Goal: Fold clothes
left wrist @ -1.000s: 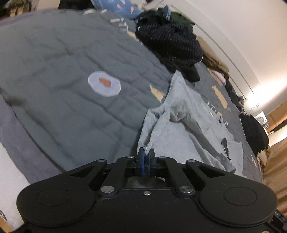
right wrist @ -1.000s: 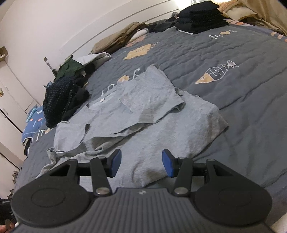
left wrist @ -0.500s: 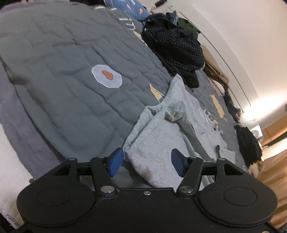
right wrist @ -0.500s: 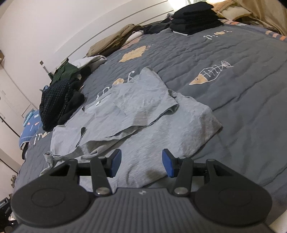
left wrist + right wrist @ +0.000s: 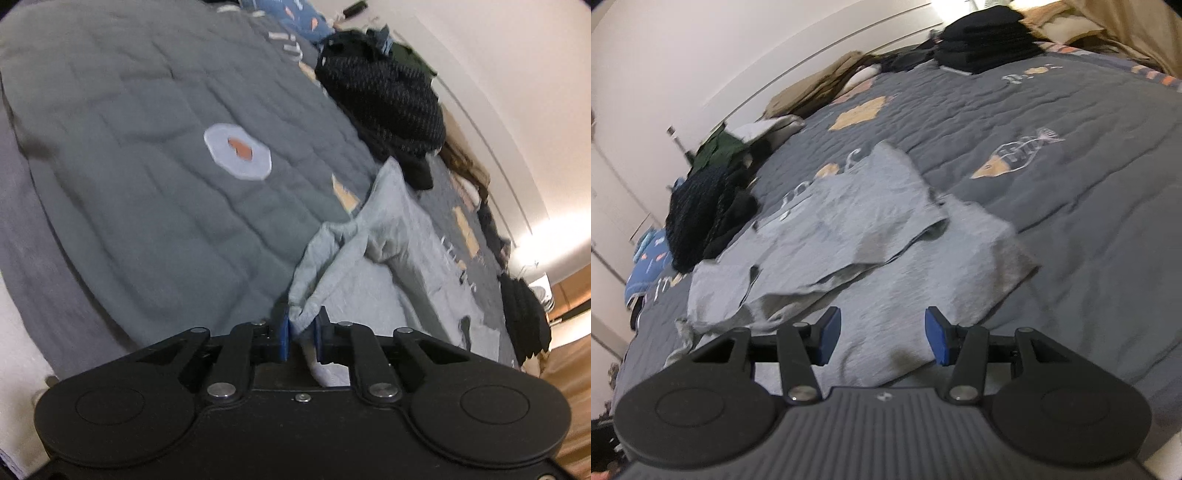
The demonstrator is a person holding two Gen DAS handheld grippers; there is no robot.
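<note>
Grey shirt (image 5: pixel 871 236) corner pinched in left gripper (image 5: pixel 302 334); right gripper (image 5: pixel 882 334) wide, empty.

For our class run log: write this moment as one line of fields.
task: fold clothes | left gripper: shut on grey T-shirt corner | right gripper: open above shirt hem | shirt: partly folded on grey quilt

Each camera sits just behind its own jaws, looking low and close across the bed (image 5: pixel 147 206). The left view faces along the bed toward a far wall; the right view looks across it from another side. Both share the grey shirt (image 5: pixel 857 229) and the dark clothes pile (image 5: pixel 388 96).
</note>
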